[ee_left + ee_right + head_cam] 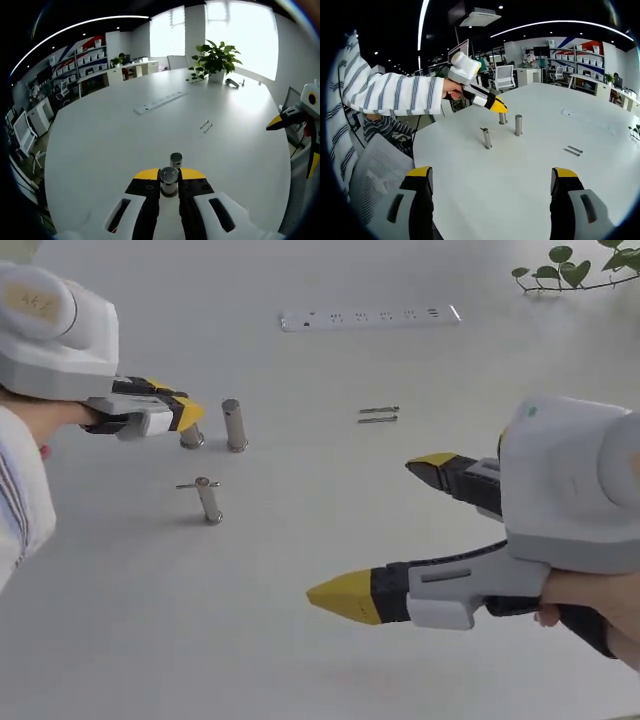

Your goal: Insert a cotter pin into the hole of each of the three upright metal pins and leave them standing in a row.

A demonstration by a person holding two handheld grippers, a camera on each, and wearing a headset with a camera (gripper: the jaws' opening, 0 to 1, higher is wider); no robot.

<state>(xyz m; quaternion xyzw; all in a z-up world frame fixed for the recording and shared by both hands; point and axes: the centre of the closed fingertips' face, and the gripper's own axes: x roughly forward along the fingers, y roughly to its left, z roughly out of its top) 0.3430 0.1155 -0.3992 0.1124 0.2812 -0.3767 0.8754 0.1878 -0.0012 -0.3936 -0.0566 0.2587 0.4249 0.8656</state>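
Three upright metal pins stand on the white table. The nearest pin [207, 498] [486, 138] has a cotter pin through its hole. My left gripper [188, 415] [169, 173] [496, 105] is shut on the top of a second pin [191, 437] [169, 184] [503, 119]. A third pin [234, 425] [175, 160] [518, 125] stands just beside it, bare. Two loose cotter pins [379, 415] [205, 125] [574, 150] lie side by side farther right. My right gripper [375, 530] [492, 175] hovers open and holds nothing, nearer to me on the right.
A white power strip [370, 316] [160, 101] lies at the far side of the table. A potted plant [575, 265] [215, 60] stands at the far right corner. A person's striped sleeve [395, 92] reaches in from the left.
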